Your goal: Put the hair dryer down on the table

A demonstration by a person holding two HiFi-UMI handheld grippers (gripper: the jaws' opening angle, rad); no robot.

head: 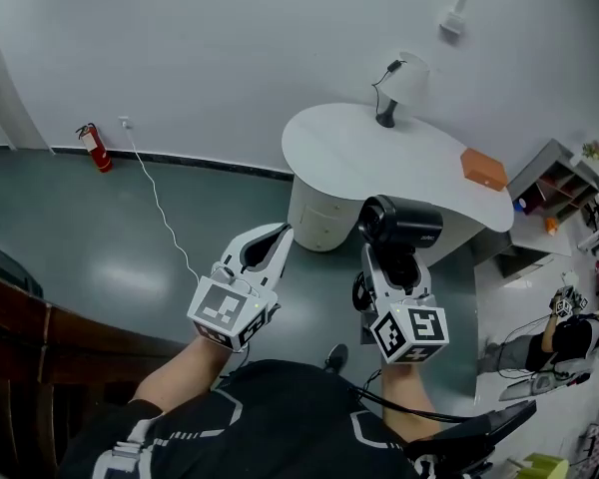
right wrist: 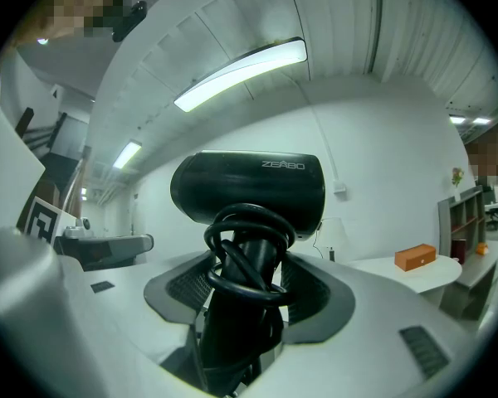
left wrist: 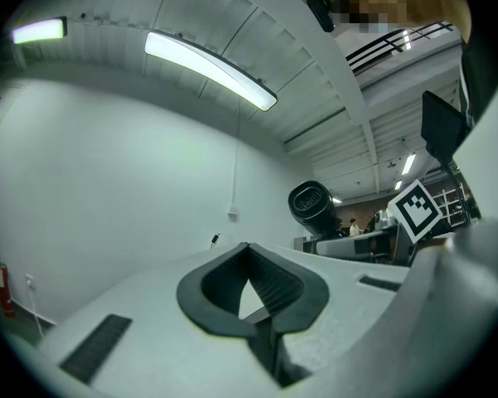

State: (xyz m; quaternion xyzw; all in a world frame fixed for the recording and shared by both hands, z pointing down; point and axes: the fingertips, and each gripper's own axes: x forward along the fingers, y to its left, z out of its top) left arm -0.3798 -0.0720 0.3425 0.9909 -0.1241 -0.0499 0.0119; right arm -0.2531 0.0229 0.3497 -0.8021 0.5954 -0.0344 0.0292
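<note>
1. Head view: my right gripper (head: 394, 265) is clenched on the handle of the black hair dryer (head: 399, 224). The dryer is held up off the floor, at the near edge of the white table (head: 359, 153), not on it. Its handle runs away from me along the jaws. Its barrel lies crosswise on top, one round end facing my left gripper (head: 275, 239). An orange box (head: 482, 168) and a lamp (head: 404, 83) stand on the table.
2. Left gripper view: the jaws of this gripper (left wrist: 253, 284) are pressed together at the tips with nothing between them. The dryer's (left wrist: 311, 208) round end faces this way.
3. Right gripper view: my pads (right wrist: 311, 293) clamp the dryer (right wrist: 249, 187) handle, which has the cord (right wrist: 245, 259) looped round it. The barrel lies level and sideways above. The orange box (right wrist: 415, 257) is shut, so I cannot tell what it holds.
</note>
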